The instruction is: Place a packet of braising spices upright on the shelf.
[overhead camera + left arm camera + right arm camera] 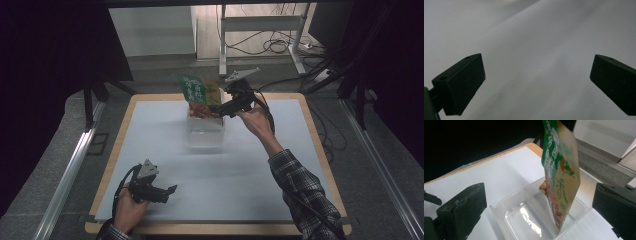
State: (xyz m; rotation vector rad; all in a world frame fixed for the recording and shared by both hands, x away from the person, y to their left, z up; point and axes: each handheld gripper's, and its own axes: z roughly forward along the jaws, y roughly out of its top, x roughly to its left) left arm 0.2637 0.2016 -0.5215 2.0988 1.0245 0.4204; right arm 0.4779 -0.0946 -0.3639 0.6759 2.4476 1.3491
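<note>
snack bag [560,170] standing in clear container [524,215], right gripper [539,202] open

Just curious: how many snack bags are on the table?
1. The bag stands on edge in the clear tray at the table's far side, between the open right gripper's jaws, untouched.

Left gripper [171,190] rests low, jaws apart — right gripper [214,110] reaches far forward, jaws wide open.

green-and-tan snack bag [560,170], clear container [529,212], apparently plaid sleeve [300,182]
</note>
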